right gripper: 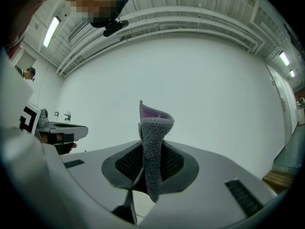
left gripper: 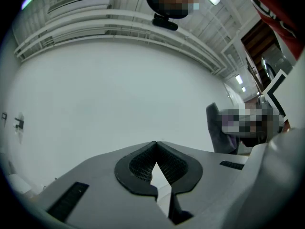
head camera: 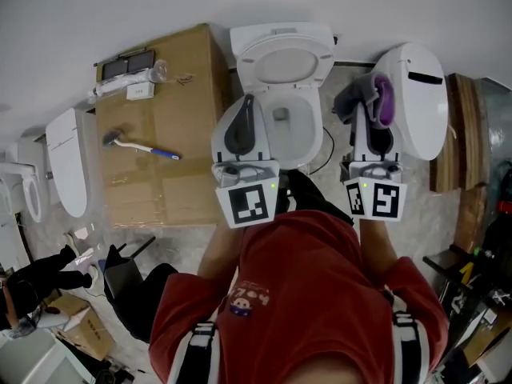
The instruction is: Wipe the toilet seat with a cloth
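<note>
Head view: cardboard box (head camera: 184, 78) beside toilet (head camera: 280, 34); left gripper (head camera: 246, 102) jaws clenched empty, right gripper (head camera: 370, 94) grasping cloth (head camera: 382, 102).

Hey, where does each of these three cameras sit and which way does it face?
Head view: on the person's head, facing steeply down at the open toilet, left gripper and right gripper; the red shirt shows.
Left gripper view: on the left gripper, looking along its shut, empty jaws at a white wall; the shirt's edge shows.
Right gripper view: on the right gripper, looking along jaws shut on the cloth.
Shared: both gripper views face the same wall.
</note>
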The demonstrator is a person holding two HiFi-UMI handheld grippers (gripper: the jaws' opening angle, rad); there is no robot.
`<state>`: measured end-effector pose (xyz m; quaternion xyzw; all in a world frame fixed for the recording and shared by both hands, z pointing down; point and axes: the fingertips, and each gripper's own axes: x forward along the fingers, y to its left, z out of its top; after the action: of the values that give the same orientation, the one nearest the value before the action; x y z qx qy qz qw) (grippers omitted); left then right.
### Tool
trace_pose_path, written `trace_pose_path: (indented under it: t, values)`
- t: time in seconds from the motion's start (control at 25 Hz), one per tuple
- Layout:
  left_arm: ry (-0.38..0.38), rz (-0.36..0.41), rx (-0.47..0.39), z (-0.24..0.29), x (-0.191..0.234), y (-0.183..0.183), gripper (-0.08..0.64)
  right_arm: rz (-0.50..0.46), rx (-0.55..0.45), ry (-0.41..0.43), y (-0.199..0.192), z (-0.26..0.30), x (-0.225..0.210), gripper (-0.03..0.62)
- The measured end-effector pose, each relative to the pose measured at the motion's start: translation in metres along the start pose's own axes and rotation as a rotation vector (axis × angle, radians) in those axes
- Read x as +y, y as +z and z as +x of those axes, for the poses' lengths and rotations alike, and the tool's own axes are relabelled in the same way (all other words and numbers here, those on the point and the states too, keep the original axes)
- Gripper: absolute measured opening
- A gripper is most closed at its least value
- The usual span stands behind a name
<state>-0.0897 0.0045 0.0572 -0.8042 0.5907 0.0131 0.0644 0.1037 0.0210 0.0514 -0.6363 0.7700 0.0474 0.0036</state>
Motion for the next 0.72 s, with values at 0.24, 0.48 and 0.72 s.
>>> trace_pose_path:
  t: [0.24, 0.48, 0.72]
  values:
    - [0.009, -0.006, 0.04, 0.026, -0.012, -0.03, 0.014, 0.053, 0.025, 0.06, -0.038, 0.027, -0.014, 0.066]
    - [-0.012, -0.048, 0.065, 0.062, -0.027, -0.089, 0.014, 0.071, 0.097, 0.082, -0.116, 0.058, -0.036, 0.064]
    - [0.007, -0.043, 0.077, 0.075, -0.03, -0.179, 0.014, 0.046, 0.208, 0.079, -0.232, 0.076, -0.039, 0.064]
